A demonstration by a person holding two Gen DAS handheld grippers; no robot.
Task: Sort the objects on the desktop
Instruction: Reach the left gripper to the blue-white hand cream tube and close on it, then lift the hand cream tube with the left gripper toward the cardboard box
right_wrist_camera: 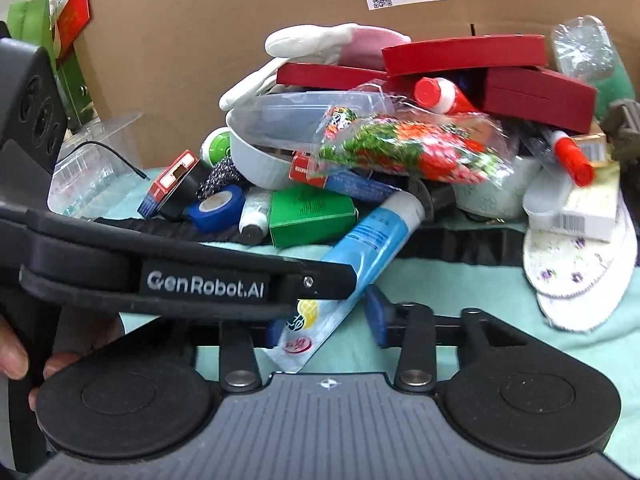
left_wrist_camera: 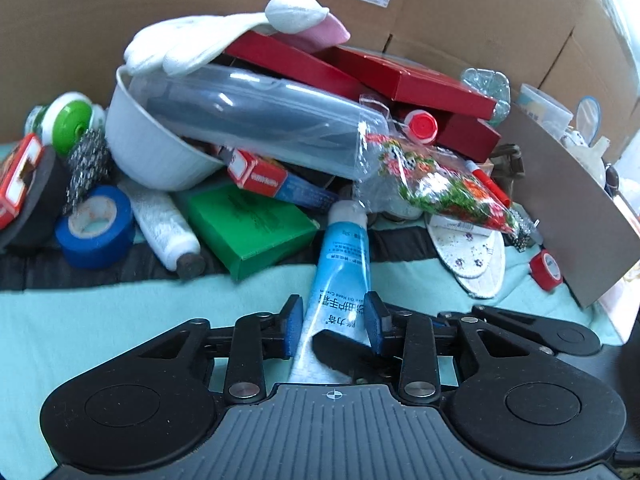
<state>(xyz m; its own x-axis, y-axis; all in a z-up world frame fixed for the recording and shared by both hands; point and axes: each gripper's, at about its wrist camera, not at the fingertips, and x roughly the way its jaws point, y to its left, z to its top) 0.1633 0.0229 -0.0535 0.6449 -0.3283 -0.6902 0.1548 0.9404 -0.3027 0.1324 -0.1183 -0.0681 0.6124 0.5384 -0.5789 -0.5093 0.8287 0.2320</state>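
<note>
Both grippers meet on one blue tube of hand cream, which lies on the teal cloth of the desk, its cap end tucked under the front of the heap and its crimped tail toward the viewer. The left gripper has its jaws closed on the tube's lower body, blue pads pressing either side. The right gripper brackets the tail; its right pad sits at the tube's edge, its left pad is largely hidden behind the left gripper's arm, which crosses the right view. Those jaws read as closed about as far as they go, on the flat tail, though pad contact is not fully visible.

Judged step: extracting the tube from the pile for sorting. The cap end lies beneath a crinkled floral bag, and beside a green box; above these a clear cylinder leans out of a white bowl.

To do it well, draw the tube back along its own axis, low over the cloth, rather than lifting. A steep lift would likely lever the bag and disturb the cylinder. One gripper should suffice; two on a soft tube risk twisting or squeezing it.
</note>
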